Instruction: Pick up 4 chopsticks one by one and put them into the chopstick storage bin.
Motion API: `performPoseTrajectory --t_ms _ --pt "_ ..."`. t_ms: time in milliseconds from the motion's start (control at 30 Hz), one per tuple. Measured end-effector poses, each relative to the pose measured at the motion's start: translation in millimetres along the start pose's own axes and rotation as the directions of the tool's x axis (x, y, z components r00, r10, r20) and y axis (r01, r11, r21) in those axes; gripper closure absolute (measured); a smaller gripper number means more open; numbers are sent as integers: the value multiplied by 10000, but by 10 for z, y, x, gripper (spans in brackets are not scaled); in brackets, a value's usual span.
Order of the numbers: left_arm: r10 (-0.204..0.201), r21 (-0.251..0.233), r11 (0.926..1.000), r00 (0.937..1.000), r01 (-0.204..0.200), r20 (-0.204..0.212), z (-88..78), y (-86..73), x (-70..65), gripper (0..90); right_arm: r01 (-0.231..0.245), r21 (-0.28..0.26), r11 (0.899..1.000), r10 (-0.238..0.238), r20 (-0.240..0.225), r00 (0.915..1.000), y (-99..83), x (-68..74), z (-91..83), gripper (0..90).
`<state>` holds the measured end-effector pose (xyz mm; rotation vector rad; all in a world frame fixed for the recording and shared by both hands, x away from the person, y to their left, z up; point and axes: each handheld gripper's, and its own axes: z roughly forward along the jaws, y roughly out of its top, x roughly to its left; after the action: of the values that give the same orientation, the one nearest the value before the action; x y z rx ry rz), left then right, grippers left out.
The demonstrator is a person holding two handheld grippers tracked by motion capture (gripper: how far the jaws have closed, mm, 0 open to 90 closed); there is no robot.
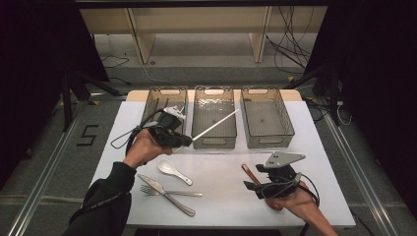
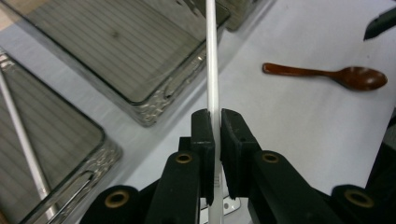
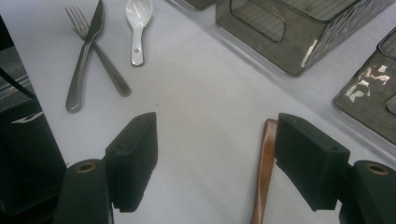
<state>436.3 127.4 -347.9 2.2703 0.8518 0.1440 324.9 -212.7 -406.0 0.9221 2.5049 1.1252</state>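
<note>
My left gripper [image 1: 189,140] hangs above the table by the front of the left basket [image 1: 167,91]. It is shut on a white chopstick [image 1: 216,124] that slants up and right over the middle basket [image 1: 214,143]. In the left gripper view the jaws [image 2: 217,116] pinch the chopstick [image 2: 212,56] near its lower end. My right gripper [image 1: 253,177] rests low at the front right with its jaws open [image 3: 215,154] and nothing between them. A brown wooden spoon [image 1: 250,173] lies on the table just beside it, its handle [image 3: 264,172] along the right jaw.
A third basket [image 1: 268,141] stands at the right of the row. Another white chopstick [image 2: 23,135] lies in a basket at the left of the left gripper view. A white ceramic spoon [image 1: 173,170], a fork [image 1: 169,192] and a knife [image 1: 164,194] lie at the front left.
</note>
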Motion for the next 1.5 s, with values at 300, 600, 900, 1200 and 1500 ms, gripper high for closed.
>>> performPoseTrajectory --t_ms 300,600,900,1200,1500 --pt "-966 -380 9949 9915 936 -871 -114 16 392 837 -24 49 10000 24 -38 10000 -3 -5 8 315" --pt "-1847 -833 9811 9736 1747 -1341 -243 -2 692 837 -2 41 10000 2 -59 10000 -1 1 13 315" --pt "-2397 -801 9704 9495 2279 -2022 -254 -30 914 837 -1 38 10000 2 -76 10000 -1 2 13 314" --pt "-3043 -719 9525 9172 2959 -2572 -213 -149 1155 836 4 42 10000 -3 -111 9999 0 1 16 317" --pt "-3279 -657 9442 9013 3229 -2829 -128 -197 1253 836 24 53 10000 -23 -126 9999 0 2 22 317"
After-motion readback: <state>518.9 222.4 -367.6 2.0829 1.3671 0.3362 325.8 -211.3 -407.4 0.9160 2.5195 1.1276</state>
